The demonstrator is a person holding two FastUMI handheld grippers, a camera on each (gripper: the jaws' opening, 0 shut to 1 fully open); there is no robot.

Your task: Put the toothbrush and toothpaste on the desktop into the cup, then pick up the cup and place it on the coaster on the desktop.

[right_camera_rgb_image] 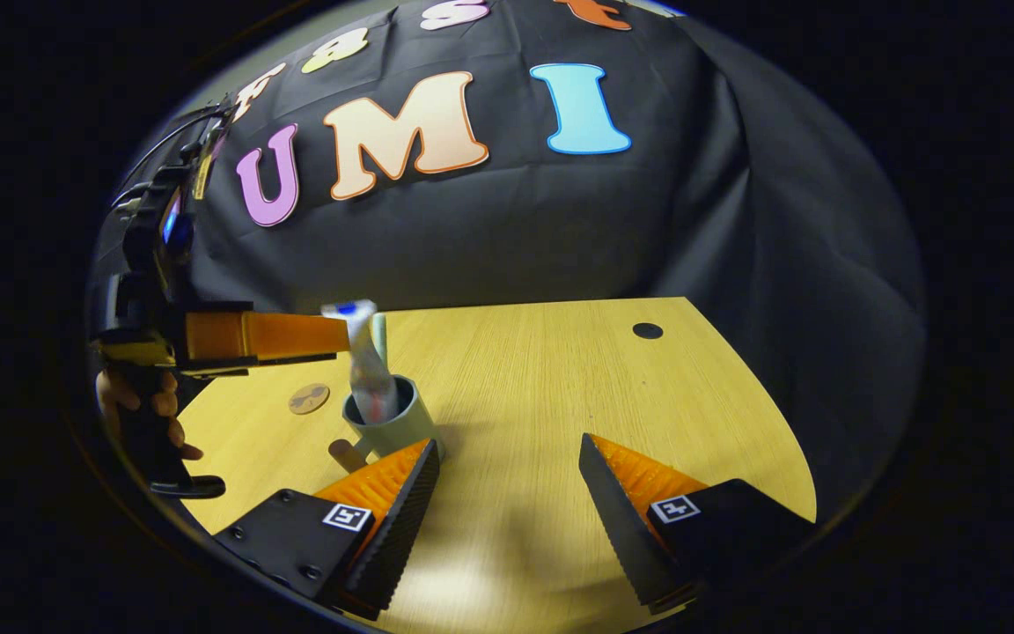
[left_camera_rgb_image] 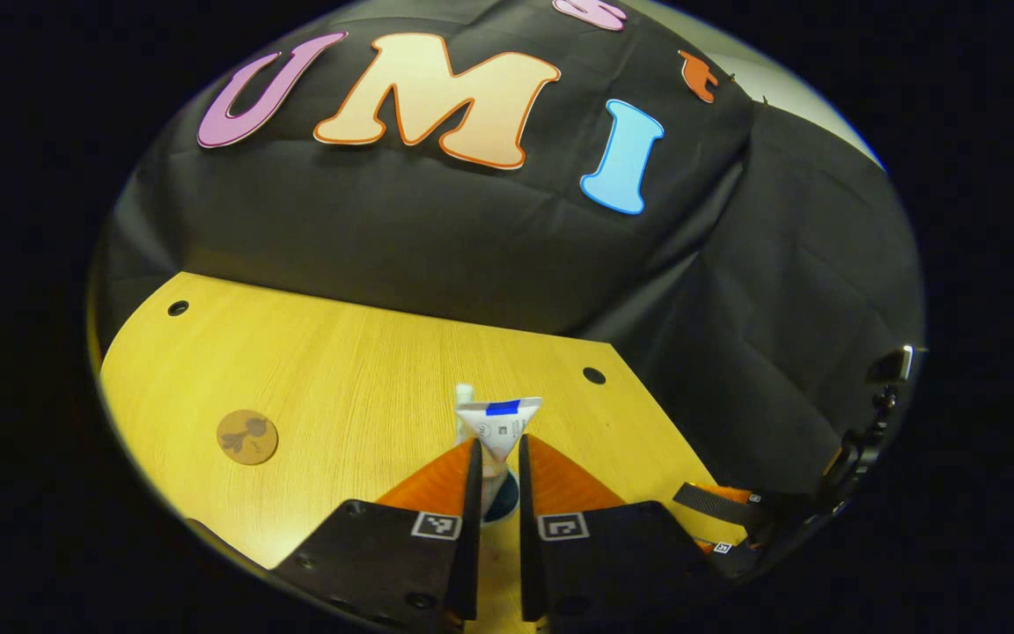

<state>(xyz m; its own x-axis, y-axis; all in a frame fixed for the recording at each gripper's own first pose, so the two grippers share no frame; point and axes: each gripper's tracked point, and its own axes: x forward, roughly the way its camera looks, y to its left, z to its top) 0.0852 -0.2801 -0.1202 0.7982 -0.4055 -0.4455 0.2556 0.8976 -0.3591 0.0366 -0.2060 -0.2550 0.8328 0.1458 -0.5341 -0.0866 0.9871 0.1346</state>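
Note:
A white toothpaste tube (left_camera_rgb_image: 500, 421) with a blue stripe stands upright, and my left gripper (left_camera_rgb_image: 498, 445) is shut on its crimped top. In the right gripper view the tube (right_camera_rgb_image: 368, 374) has its lower end inside the grey-green cup (right_camera_rgb_image: 397, 427), with the left gripper (right_camera_rgb_image: 341, 335) reaching in from the left. A pale toothbrush (right_camera_rgb_image: 379, 339) stands in the same cup, its tip (left_camera_rgb_image: 465, 393) behind the tube. The round brown coaster (left_camera_rgb_image: 247, 437) lies to the left on the wooden desktop (left_camera_rgb_image: 340, 370). My right gripper (right_camera_rgb_image: 507, 445) is open near the cup's right side, holding nothing.
A hand (right_camera_rgb_image: 133, 405) holds the left gripper's handle at the left edge. The cup's handle (right_camera_rgb_image: 347, 453) points toward the front left. The coaster (right_camera_rgb_image: 309, 398) lies just behind and left of the cup. Black cloth walls close the back and right. Small dark holes (right_camera_rgb_image: 647, 330) mark the desktop's corners.

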